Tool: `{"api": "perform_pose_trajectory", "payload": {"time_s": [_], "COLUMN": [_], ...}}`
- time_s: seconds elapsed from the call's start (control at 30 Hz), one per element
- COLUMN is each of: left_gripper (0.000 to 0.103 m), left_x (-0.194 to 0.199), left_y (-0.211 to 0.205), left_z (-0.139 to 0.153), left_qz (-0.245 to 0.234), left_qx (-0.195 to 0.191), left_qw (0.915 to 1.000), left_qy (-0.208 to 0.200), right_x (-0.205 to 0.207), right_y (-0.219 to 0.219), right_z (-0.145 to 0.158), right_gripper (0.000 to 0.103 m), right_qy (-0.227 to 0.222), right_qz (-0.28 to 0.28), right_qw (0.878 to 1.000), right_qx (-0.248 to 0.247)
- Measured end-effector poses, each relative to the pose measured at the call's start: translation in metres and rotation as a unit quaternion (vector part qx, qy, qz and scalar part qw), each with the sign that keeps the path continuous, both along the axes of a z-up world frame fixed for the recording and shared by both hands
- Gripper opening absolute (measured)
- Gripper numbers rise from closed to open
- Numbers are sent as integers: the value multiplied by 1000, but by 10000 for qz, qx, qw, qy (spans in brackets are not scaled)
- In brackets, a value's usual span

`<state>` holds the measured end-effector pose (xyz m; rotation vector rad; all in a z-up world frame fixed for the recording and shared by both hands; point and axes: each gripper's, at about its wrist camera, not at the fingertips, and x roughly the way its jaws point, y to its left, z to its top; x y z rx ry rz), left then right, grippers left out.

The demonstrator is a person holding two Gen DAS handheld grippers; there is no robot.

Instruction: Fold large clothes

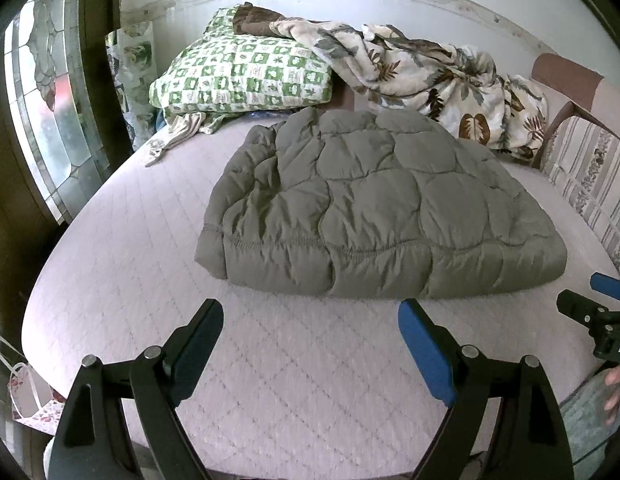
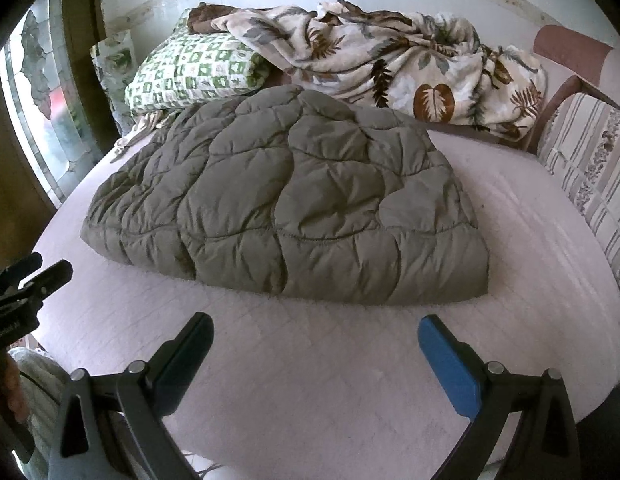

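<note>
Quilted olive jacket point(image 1: 374, 208) lies folded into a thick slab mid-bed on the pink mattress point(image 1: 269, 380), at 12 o'clock from both tools; green checked pillow point(image 1: 237, 76) sits at 11 and leaf-print blanket point(image 1: 430, 72) at 1, both behind it. Left gripper point(image 1: 310, 344) is spread wide and empty, short of the near hem; right gripper point(image 2: 316, 344) likewise spread, nothing between its fingers. If another fold is due, I'd bite both near corners deep through all layers and lift evenly, since puffy fill slips and springs back.
</note>
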<state>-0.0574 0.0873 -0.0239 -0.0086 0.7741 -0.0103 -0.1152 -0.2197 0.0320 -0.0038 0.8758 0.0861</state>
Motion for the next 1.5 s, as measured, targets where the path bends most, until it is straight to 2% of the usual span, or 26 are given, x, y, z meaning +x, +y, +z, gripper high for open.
{"api": "perform_pose_trajectory", "payload": {"time_s": [0.43, 0.7, 1.03, 1.5], "left_gripper": [89, 89, 89, 89], "left_x": [-30, -38, -44, -35], "left_y": [16, 7, 5, 0], "left_z": [4, 5, 6, 0], "left_qz": [279, 303, 216, 269], "left_qx": [94, 543, 387, 593], "left_qw": [9996, 9980, 9989, 9979], "left_qy": [-42, -144, -144, -22], "right_x": [-22, -27, -33, -32], "right_y": [17, 21, 24, 24], "right_z": [-2, -2, 1, -5], "right_gripper": [103, 103, 103, 103], "right_qy": [5, 6, -35, 76], "right_qz": [233, 276, 293, 266], "right_qw": [9997, 9996, 9996, 9996], "right_qx": [-1, -11, -18, 0]}}
